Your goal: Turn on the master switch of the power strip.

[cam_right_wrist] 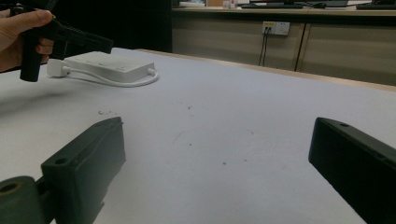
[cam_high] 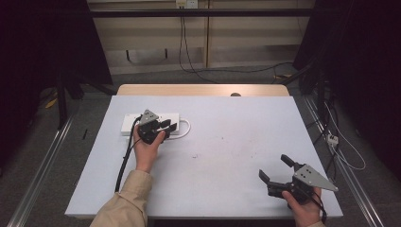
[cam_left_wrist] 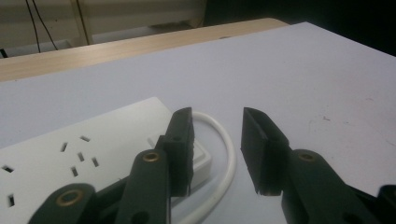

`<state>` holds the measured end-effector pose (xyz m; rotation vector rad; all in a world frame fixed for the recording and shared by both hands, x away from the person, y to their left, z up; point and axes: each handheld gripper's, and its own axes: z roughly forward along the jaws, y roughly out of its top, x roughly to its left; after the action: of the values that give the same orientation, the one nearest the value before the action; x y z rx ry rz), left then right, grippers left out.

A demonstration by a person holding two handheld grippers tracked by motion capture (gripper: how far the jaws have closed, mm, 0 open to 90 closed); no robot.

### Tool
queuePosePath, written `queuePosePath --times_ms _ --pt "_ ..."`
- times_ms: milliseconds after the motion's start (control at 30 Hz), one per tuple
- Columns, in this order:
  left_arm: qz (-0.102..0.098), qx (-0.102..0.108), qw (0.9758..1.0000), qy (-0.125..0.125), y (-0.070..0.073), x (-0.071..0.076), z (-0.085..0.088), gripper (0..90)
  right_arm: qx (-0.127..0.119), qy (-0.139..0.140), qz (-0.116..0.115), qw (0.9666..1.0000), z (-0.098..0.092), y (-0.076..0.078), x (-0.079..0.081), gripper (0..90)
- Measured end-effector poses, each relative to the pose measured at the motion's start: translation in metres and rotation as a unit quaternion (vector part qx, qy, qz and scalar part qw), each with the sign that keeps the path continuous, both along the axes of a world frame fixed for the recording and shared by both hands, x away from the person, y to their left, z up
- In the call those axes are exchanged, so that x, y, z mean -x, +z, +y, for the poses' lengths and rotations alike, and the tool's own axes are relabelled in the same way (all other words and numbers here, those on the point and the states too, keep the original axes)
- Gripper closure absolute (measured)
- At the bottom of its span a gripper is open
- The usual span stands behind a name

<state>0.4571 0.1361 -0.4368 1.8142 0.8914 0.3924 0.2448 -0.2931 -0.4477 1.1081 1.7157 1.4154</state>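
Two left gripper (cam_left_wrist: 217, 154) jaws apart, straddling white cord (cam_left_wrist: 223, 140) beside power strip (cam_left_wrist: 79, 158).

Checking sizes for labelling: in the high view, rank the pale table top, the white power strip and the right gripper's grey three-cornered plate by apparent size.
1. Pale table top, by far the largest.
2. White power strip, partly hidden by the left gripper.
3. Grey three-cornered plate on the right gripper; nearer the camera, so its rank below the strip is unsure.

Even overhead light brightens the tabletop (cam_high: 227, 142); frame edges fall into darkness. Soft shadows, no glare; the nearest fingers (cam_right_wrist: 84, 163) look slightly blurred.
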Motion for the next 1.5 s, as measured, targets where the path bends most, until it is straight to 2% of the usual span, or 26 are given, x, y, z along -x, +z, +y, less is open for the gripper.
queuePosePath --times_ms 67,167,367,567,867,933,1000,1100,1333,1500 --pt "0.003 0.007 1.0000 0.003 -0.001 -0.001 -0.001 65.3 0.000 0.000 0.000 1.0000 0.000 0.000 0.000 3.3" --pt "0.003 -0.003 1.0000 -0.002 0.000 -0.003 0.000 67.3 0.001 0.004 0.003 1.0000 0.001 0.000 0.000 3.3" --pt "0.010 0.001 0.9999 -0.002 0.001 -0.006 -0.001 68.7 0.000 0.004 0.001 1.0000 0.001 0.000 0.000 3.3" --pt "0.018 -0.007 0.9998 -0.002 0.000 -0.010 0.000 71.4 0.000 0.005 0.001 1.0000 0.001 0.000 0.000 3.3" --pt "0.023 -0.003 0.9997 -0.005 0.000 -0.013 -0.002 73.5 0.000 0.006 0.003 1.0000 0.001 0.000 -0.001 3.3" --pt "0.024 0.004 0.9997 -0.004 0.000 -0.013 -0.002 73.5 -0.001 0.006 0.004 1.0000 0.001 0.000 -0.001 3.3" --pt "0.024 -0.003 0.9997 -0.005 -0.001 -0.014 -0.001 74.1 -0.002 0.006 0.003 1.0000 0.001 0.000 -0.001 3.3" --pt "0.028 0.003 0.9996 -0.003 -0.002 -0.016 -0.001 74.9 -0.002 0.006 0.003 1.0000 0.001 0.000 -0.001 3.3" --pt "0.029 -0.005 0.9995 -0.007 -0.002 -0.017 -0.001 76.8 -0.001 0.006 0.003 1.0000 0.001 0.000 -0.001 3.3" --pt "0.030 -0.003 0.9995 -0.010 0.000 -0.018 -0.004 78.3 -0.002 0.006 0.003 1.0000 0.001 0.000 -0.001 3.3"
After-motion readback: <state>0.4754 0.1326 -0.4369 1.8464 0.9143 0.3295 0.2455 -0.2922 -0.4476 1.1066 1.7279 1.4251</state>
